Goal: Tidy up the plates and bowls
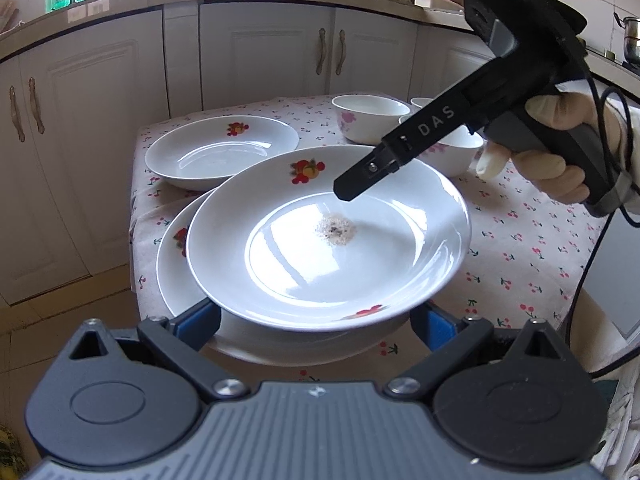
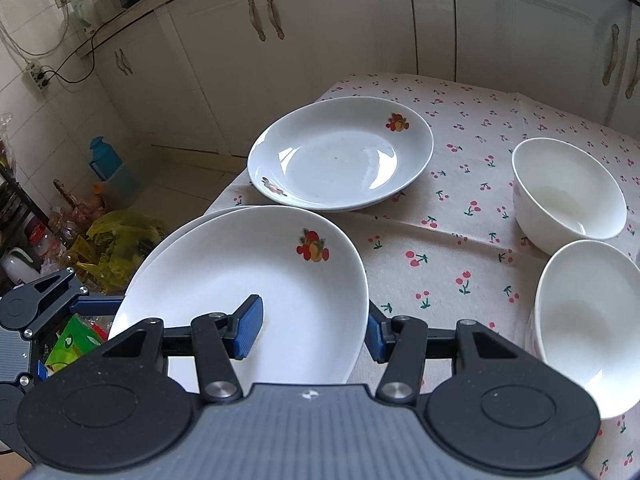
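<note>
A white fruit-print plate (image 1: 328,240) (image 2: 248,280) with a brown stain lies tilted on a second plate (image 1: 176,276) at the table's near-left corner. My left gripper (image 1: 316,320) is open, its blue pads (image 1: 200,320) either side of the top plate's near rim. My right gripper (image 2: 316,326) is open and straddles that plate's right rim, one pad (image 2: 250,326) inside, the other outside; it also shows in the left wrist view (image 1: 352,190). A third plate (image 1: 222,152) (image 2: 340,156) lies farther back. White bowls (image 2: 568,192) (image 2: 592,332) (image 1: 372,116) stand at the right.
The table has a cherry-print cloth (image 2: 460,240) (image 1: 540,260). White kitchen cabinets (image 1: 264,52) stand behind it. Bags and bottles (image 2: 100,232) crowd the floor to the left of the table. A gloved hand (image 1: 560,160) holds the right gripper.
</note>
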A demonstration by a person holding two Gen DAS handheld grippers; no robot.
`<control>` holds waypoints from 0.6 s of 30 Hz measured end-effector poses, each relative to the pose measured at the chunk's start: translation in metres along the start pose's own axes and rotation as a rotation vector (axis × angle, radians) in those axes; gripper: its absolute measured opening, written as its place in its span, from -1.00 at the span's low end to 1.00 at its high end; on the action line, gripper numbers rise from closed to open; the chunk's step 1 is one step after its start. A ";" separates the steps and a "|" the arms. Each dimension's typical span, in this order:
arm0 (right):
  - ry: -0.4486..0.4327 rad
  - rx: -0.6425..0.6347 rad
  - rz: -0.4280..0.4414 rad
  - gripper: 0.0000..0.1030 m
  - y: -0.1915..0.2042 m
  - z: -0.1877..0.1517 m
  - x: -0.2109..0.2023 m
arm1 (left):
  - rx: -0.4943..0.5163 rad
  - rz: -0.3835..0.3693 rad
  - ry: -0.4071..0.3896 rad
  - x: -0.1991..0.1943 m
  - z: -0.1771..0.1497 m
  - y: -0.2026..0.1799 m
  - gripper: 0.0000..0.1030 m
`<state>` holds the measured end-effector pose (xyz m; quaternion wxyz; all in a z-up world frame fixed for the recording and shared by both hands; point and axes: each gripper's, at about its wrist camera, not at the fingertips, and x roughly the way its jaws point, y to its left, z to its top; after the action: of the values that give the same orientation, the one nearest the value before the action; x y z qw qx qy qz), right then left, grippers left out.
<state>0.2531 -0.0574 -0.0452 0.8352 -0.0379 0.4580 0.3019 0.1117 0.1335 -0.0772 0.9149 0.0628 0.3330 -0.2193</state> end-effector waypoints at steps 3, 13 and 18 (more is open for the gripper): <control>0.008 0.007 -0.008 0.13 0.001 0.001 0.000 | -0.011 -0.007 0.005 0.001 0.001 0.002 0.97; 0.026 0.026 -0.009 0.14 0.001 0.001 0.000 | -0.014 0.006 0.038 0.003 0.007 0.000 0.98; 0.032 0.028 -0.005 0.14 0.001 0.000 0.000 | -0.015 0.011 0.040 0.002 0.007 0.001 0.96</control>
<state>0.2522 -0.0567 -0.0448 0.8290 -0.0321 0.4754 0.2929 0.1179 0.1320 -0.0728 0.9098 0.0621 0.3524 -0.2105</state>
